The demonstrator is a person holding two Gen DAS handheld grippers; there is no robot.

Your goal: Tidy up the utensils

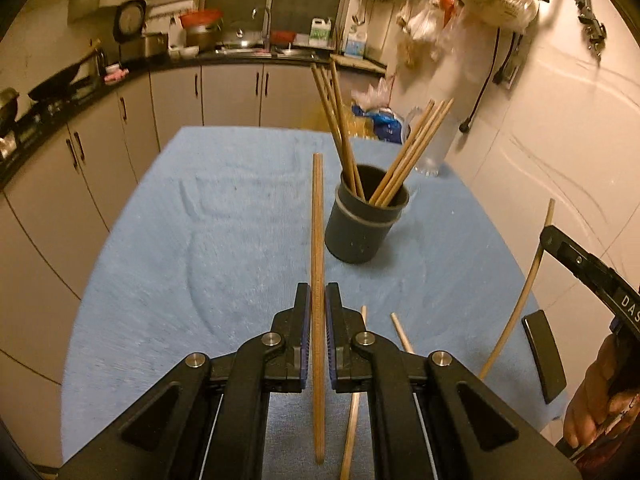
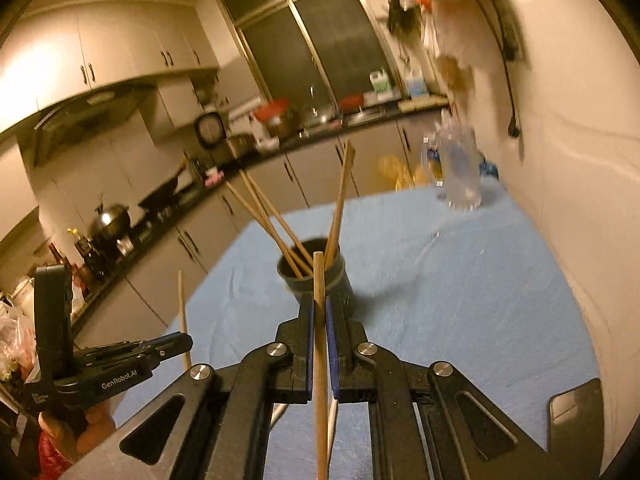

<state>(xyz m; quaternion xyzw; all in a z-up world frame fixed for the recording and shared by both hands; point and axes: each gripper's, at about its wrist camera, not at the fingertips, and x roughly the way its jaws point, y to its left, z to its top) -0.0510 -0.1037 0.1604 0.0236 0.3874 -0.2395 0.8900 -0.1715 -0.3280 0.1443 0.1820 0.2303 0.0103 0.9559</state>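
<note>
A dark cup (image 1: 362,220) holding several wooden chopsticks (image 1: 408,156) stands on the blue cloth (image 1: 180,240). My left gripper (image 1: 318,300) is shut on a brown chopstick (image 1: 318,240), held near the cup's left side. My right gripper (image 2: 319,312) is shut on a light wooden chopstick (image 2: 319,280), just in front of the cup (image 2: 316,272). In the left wrist view the right gripper's chopstick (image 1: 524,292) shows at the right edge. In the right wrist view the left gripper (image 2: 176,342) and its chopstick (image 2: 182,312) show at lower left. Loose chopsticks (image 1: 400,332) lie on the cloth under the left gripper.
A clear plastic bottle (image 2: 458,172) stands at the table's far right by the wall. A black phone (image 1: 544,356) lies on the cloth at the right. Kitchen counters with pots (image 1: 60,84) run along the left and back. Bags (image 1: 472,4) hang on the right wall.
</note>
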